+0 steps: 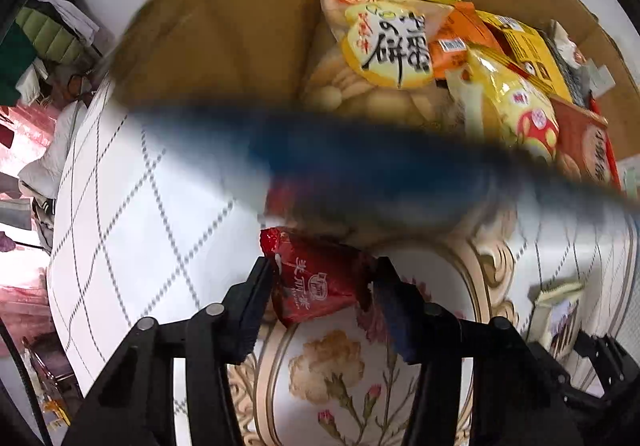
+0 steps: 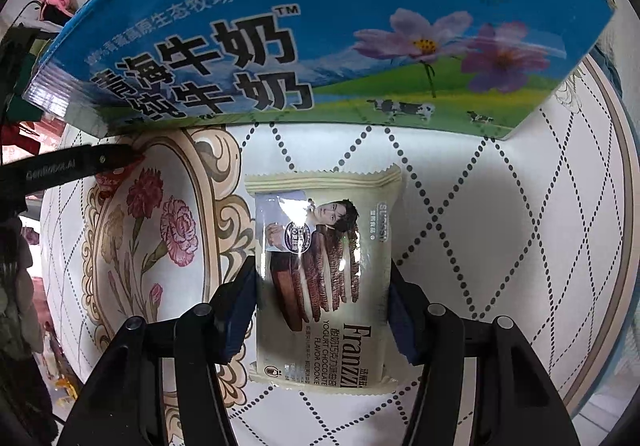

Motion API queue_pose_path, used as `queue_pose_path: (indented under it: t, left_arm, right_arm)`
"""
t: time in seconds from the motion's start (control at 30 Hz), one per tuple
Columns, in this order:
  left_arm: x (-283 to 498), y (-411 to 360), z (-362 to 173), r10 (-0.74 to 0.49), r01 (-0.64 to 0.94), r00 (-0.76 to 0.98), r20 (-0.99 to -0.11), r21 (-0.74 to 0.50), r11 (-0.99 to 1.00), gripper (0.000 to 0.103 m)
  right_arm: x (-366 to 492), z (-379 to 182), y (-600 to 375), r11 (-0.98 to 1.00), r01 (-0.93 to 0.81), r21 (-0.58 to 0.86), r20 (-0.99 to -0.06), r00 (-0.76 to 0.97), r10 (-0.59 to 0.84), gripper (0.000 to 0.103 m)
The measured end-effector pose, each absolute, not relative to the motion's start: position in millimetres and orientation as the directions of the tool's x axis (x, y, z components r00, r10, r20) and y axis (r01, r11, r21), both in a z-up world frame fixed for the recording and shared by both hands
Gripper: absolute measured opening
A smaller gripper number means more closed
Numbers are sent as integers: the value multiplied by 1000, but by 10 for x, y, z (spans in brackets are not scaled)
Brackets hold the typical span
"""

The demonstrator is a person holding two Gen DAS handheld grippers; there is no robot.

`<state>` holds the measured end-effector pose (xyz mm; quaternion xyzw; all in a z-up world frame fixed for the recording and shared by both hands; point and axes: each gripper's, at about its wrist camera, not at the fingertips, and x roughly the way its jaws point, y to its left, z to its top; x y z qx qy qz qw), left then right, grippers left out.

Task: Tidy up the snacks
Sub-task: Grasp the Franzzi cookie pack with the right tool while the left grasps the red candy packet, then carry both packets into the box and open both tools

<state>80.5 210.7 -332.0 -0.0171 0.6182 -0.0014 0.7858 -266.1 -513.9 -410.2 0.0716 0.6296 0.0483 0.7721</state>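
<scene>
My left gripper (image 1: 322, 266) is shut on a small red snack packet (image 1: 316, 282) and holds it at the blurred blue rim of a cardboard box (image 1: 240, 26). Inside the box lie several snack bags, among them a yellow biscuit bag (image 1: 384, 34). My right gripper (image 2: 322, 286) is shut on a cream Franzzi cookie packet (image 2: 324, 278) over the white quilted table (image 2: 500, 226), in front of the box's blue printed side (image 2: 320, 38). The left gripper's finger (image 2: 80, 162) with the red packet shows at the far left of the right wrist view.
A floral oval pattern (image 2: 160, 230) decorates the table. The Franzzi packet and right gripper show at lower right of the left wrist view (image 1: 556, 310). Clothes and clutter (image 1: 36, 46) lie beyond the table's left edge.
</scene>
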Motion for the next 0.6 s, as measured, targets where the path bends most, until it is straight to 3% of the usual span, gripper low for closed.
queue_pose_path:
  t: [0.37, 0.6]
  left_arm:
    - [-379, 2165, -3487, -184, -6, 84, -979, -186, 983, 47]
    - [-539, 2190, -3756, -186, -7, 54, -981, -187, 982, 52]
  right_arm:
    - [-3333, -4243, -4970, 973, -3, 230, -968, 100, 229, 60]
    - [-3548, -4428, -5010, 973, 20, 228, -971, 84, 226, 61]
